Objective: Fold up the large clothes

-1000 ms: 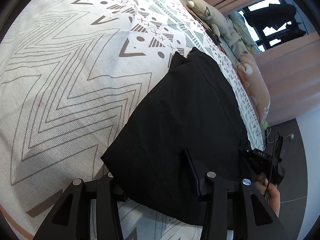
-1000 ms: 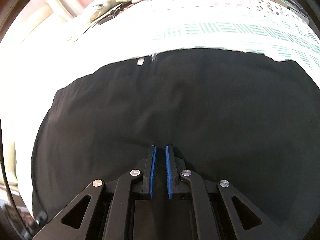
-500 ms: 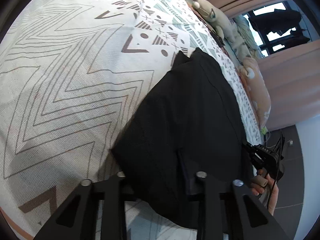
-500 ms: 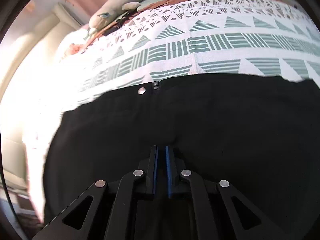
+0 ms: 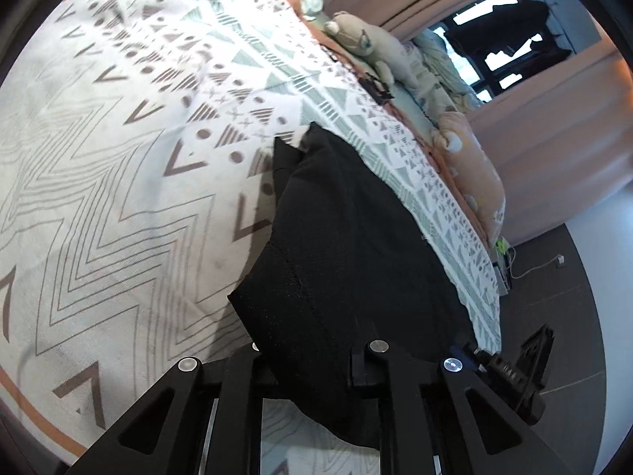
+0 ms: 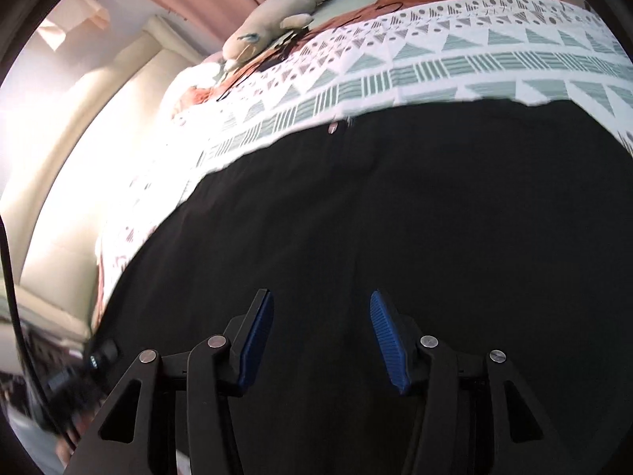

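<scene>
You are holding the left gripper (image 5: 316, 360) low in the left wrist view, and its fingers are standing apart with the near edge of the black garment (image 5: 348, 245) draped between and over them; whether they are actually pinching the cloth cannot be told, since the fabric is covering the pads. The garment is lying on the patterned bedspread (image 5: 118, 166), running from the bottom centre of that frame up toward the middle; its far corner is ending just short of the grey-green triangle band. Along the upper right edge of the bed a grey stuffed toy (image 5: 368, 43) and a peach pillow (image 5: 470, 166) are resting — beyond them pink curtains (image 5: 554, 126) are hanging beside a dark window.

In the right wrist view your right gripper (image 6: 321, 340) is hovering over the garment (image 6: 395, 217) with its blue pads (image 6: 257, 336) spread wide and nothing between them; the black cloth is filling the lower two thirds of the frame, a small metal button (image 6: 332, 127) is showing at its upper edge, and the bedspread (image 6: 435, 63) is stretching across the top — the same stuffed toy (image 6: 273, 16) is lying at upper centre.
</scene>
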Motion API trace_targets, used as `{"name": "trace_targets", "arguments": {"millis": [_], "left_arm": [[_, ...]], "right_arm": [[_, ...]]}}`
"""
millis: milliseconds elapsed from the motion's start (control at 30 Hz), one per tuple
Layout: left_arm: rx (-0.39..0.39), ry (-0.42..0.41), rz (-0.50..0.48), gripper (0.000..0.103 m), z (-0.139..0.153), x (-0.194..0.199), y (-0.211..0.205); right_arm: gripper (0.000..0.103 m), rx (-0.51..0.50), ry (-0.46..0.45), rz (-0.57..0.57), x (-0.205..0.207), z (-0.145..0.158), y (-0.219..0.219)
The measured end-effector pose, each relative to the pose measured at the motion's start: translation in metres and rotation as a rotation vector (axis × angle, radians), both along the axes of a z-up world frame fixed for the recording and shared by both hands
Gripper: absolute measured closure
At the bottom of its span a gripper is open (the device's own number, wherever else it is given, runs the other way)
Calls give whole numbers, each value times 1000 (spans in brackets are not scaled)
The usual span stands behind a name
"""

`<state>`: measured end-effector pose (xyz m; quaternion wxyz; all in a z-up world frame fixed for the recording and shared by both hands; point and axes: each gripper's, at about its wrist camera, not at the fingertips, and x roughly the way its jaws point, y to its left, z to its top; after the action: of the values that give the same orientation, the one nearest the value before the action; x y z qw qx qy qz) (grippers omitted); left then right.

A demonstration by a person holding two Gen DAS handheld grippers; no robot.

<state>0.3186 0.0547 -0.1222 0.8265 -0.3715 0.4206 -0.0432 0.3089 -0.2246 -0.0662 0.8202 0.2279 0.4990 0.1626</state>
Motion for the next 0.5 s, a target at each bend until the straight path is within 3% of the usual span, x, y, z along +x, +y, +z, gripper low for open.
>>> {"name": "trace_targets", "arguments": {"millis": [300, 500], "left_arm": [[37, -73, -55, 89, 46, 10, -31], [62, -115, -95, 89, 73, 14, -56]], "right_arm": [[55, 63, -1, 30, -79, -4, 0], [55, 108, 21, 39, -109, -18, 1]]}}
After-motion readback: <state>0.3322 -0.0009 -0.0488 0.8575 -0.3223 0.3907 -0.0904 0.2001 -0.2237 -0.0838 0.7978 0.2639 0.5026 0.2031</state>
